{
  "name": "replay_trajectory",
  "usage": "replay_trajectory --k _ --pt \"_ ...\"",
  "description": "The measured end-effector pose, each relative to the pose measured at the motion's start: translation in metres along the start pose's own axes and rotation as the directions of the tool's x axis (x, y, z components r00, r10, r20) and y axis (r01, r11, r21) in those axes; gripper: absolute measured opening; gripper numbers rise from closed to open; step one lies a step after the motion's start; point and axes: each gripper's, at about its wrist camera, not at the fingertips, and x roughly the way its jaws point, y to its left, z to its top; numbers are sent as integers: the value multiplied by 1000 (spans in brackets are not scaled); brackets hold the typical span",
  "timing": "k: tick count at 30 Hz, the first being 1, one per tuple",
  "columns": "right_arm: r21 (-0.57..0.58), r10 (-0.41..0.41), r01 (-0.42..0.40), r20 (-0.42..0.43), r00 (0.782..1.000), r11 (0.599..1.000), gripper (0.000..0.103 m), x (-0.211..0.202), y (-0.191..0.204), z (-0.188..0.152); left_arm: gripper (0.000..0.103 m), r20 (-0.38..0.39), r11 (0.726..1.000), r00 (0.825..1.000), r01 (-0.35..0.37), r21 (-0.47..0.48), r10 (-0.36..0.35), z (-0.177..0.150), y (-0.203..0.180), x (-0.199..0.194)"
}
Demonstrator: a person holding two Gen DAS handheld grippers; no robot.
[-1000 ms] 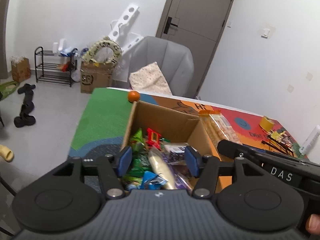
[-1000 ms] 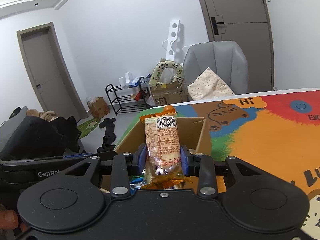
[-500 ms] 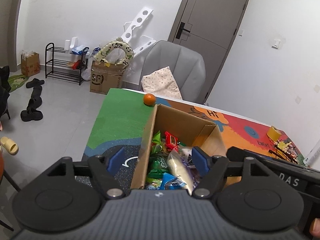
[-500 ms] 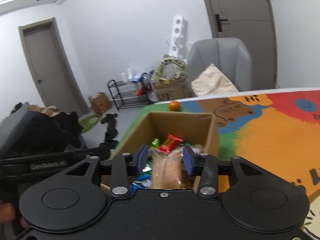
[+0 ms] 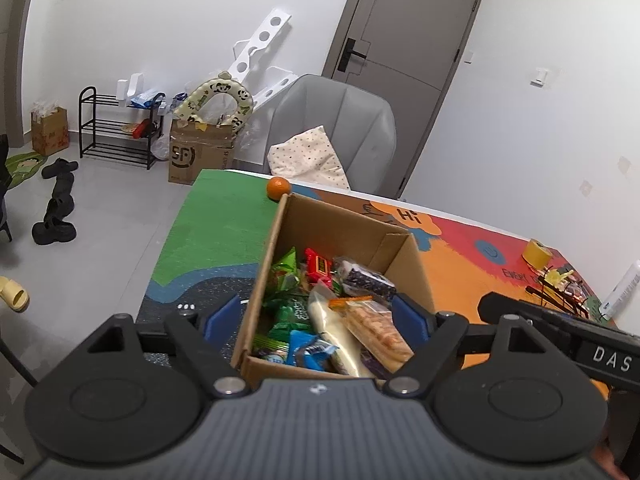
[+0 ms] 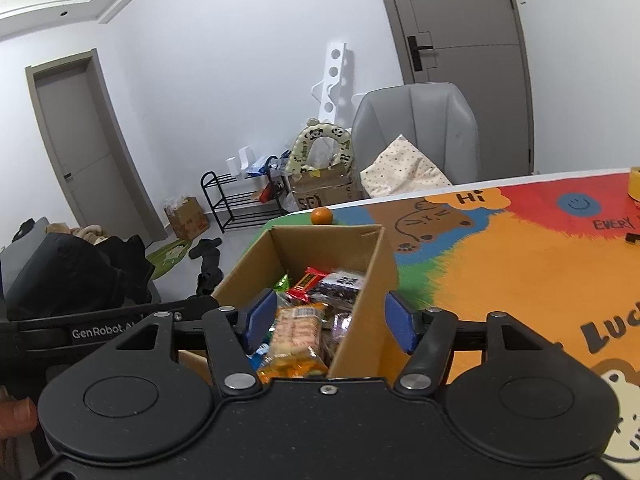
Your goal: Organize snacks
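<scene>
An open cardboard box point(image 5: 276, 240) stands on the colourful table mat, filled with snacks: green packets point(image 5: 286, 276), a red bar point(image 5: 318, 268), a dark pack point(image 5: 368, 280) and a pale long pack point(image 5: 332, 320). An orange-wrapped cracker pack point(image 6: 296, 332) lies on top at the near end, also seen as the cracker pack point(image 5: 376, 328). My left gripper point(image 5: 316, 316) hovers over the box's near end, jaws opening, nothing pressed between them. My right gripper point(image 6: 331, 318) hangs over the box point(image 6: 368, 264), jaws opening, free of the cracker pack below.
A small orange point(image 5: 279, 189) sits on the mat just beyond the box. A yellow tape roll point(image 5: 538, 251) and small clutter lie at the far right. A grey chair point(image 5: 340, 120) with a cushion stands behind the table. Shoes and a rack are on the floor at the left.
The right gripper let go of the cracker pack, which dropped into the box. Both grippers' jaws have spread wider. The left gripper drew back a little from the box.
</scene>
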Motion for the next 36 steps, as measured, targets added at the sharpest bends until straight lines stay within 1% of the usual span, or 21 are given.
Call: replay_trajectory --k 3,4,6,8,10,12,15,25,30,36 --pt "17 -15 15 13 1000 1000 77 -9 -8 -3 84 3 1000 1000 5 9 -5 -2 -5 -2" --pt "23 -19 19 17 1000 1000 80 -12 -11 -5 85 2 1000 1000 8 13 -8 -3 -8 -3" --pt "33 -24 24 21 999 999 81 -19 -17 -7 88 -3 1000 1000 18 22 -18 -5 -12 -3" --pt "44 -32 30 23 999 999 86 -26 -22 -9 90 -16 999 1000 26 35 -25 -7 -19 -2" --pt "53 -38 36 27 999 998 95 -33 -28 -10 91 -33 999 999 30 41 -29 -9 -26 -3" --pt "61 -41 39 33 999 997 98 -41 -33 -12 94 -49 998 998 35 44 -33 -10 -31 -4" --pt "76 -59 56 47 997 996 102 -52 -40 -13 96 -53 997 998 45 58 -42 -12 -40 -9" --pt "109 -100 94 57 993 990 103 -86 -58 -19 98 -71 991 995 77 105 -69 -18 -69 -26" --pt "116 -124 114 79 989 987 103 -105 -63 -21 99 -77 990 994 90 111 -82 -17 -73 -34" --pt "119 -137 126 86 987 985 103 -119 -65 -22 100 -63 988 994 99 116 -92 -14 -75 -45"
